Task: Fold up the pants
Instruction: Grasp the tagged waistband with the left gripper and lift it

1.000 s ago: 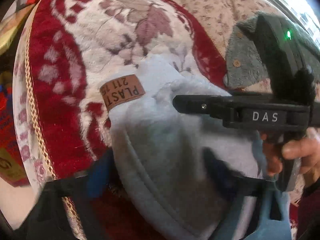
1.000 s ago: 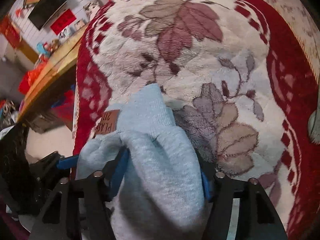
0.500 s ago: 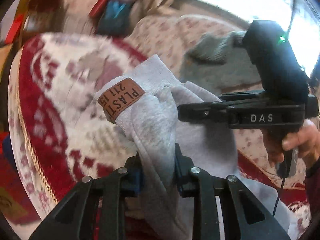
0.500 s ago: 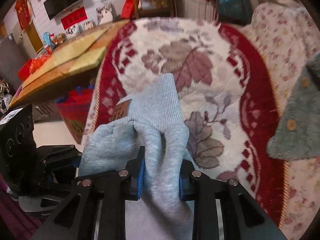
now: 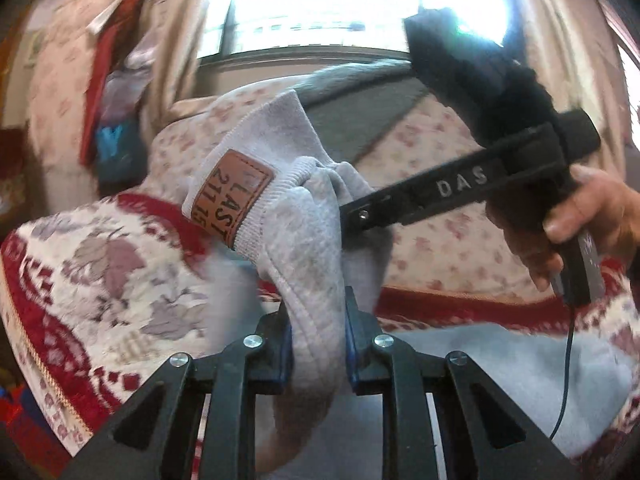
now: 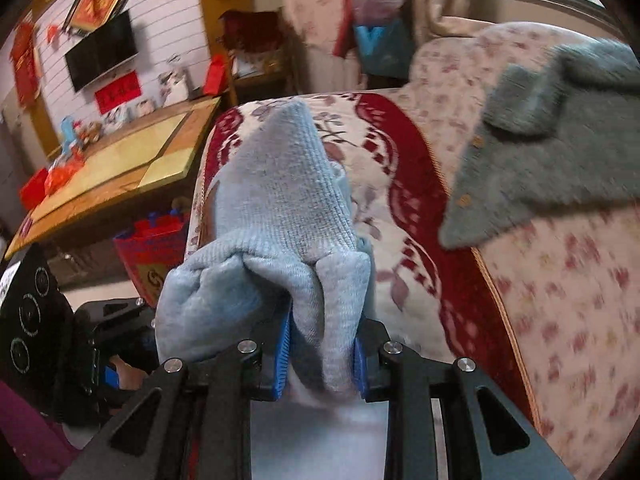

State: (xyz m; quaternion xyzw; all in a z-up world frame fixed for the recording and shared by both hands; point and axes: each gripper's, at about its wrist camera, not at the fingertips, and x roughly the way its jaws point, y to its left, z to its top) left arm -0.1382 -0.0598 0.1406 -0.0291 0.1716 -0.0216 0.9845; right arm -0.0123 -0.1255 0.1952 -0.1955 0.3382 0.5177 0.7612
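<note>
The left hand-held gripper has just closed further, nearly shut on the waistband of the light grey fleece pants. The right hand-held gripper is also nearly closed, pinching the same waistband. The pants are lifted above the red-and-cream flowered blanket, near its front edge.

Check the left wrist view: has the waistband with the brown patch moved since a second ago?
Yes. The pants' waistband, clamped in the left hand-held gripper, has risen off the red floral blanket; it now overlaps the sofa back below the window.

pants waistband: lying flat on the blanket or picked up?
Picked up. Both the left gripper and right gripper pinch the bunched grey pants, raised above the floral blanket.
</note>
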